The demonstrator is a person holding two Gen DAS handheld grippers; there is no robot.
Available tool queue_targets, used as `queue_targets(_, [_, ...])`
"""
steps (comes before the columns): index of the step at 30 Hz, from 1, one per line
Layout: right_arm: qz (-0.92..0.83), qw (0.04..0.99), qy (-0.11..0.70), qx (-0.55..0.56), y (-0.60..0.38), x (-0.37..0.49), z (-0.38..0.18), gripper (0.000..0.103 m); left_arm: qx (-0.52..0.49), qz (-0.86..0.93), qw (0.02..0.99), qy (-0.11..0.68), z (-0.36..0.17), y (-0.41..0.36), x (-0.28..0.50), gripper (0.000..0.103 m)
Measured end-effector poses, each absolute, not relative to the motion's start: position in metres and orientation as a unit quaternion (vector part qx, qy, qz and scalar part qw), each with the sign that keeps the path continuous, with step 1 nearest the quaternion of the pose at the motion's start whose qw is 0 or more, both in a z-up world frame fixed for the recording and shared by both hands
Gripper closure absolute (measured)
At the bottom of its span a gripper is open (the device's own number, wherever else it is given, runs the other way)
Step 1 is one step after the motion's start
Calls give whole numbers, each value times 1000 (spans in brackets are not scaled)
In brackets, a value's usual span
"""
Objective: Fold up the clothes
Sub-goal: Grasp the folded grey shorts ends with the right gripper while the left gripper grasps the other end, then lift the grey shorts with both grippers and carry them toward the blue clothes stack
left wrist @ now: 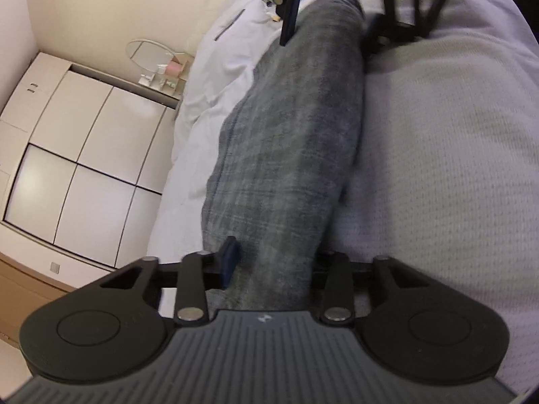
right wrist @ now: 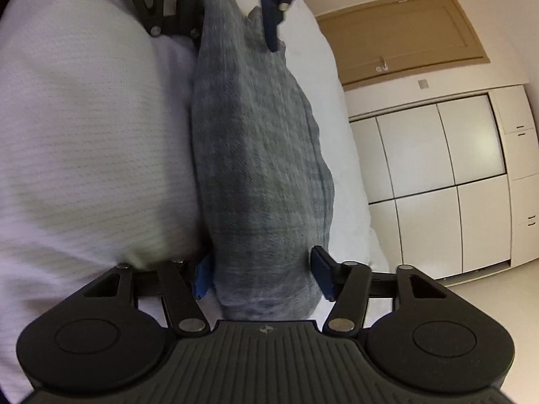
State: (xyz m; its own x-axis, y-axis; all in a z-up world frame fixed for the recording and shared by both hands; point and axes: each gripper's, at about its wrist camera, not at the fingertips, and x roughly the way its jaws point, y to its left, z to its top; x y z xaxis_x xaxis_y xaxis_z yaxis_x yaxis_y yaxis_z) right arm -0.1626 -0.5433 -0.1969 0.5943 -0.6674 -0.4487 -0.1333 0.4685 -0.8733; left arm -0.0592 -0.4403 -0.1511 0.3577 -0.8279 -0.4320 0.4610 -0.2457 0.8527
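A grey knit garment [left wrist: 289, 141] is stretched in a thick folded band between my two grippers, above a white textured bed cover [left wrist: 438, 155]. My left gripper [left wrist: 273, 266] is shut on one end of it; one blue pad [left wrist: 230, 262] shows, the other is hidden behind the cloth. My right gripper [right wrist: 262, 276] is shut on the other end of the garment [right wrist: 259, 155], its blue pads [right wrist: 321, 274] pressing both sides. Each gripper shows at the top of the other's view: the right one [left wrist: 323, 17], the left one [right wrist: 235, 17].
A white duvet [left wrist: 222, 77] lies beside the garment. White cupboard doors [left wrist: 87, 155] stand beyond the bed, with a small shelf of toiletries [left wrist: 165, 74]. In the right wrist view there are white cupboards [right wrist: 438, 175] and a tan wooden door [right wrist: 401, 33].
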Motion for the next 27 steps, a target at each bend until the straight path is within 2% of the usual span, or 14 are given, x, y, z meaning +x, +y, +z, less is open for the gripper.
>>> queue_targets(3, [-173,756,419,-472,-553,-157,-200,68,577,-551,582,-158,-154,-440,-60,85])
queue_targets(6, [-186,769,417,-448,-555,-154,-195,74,585,-551,575,-157,-148,-439,-61,88])
queue_targets(14, [-208,799,377,-419,-539,-173,-145,77,582,-550,579,-152,-102,-426,-80,90])
queue_targets(27, [-221,831,349,-373,-519,-255,-84,77,561,-577,569,-167,-33,-429,-142,90])
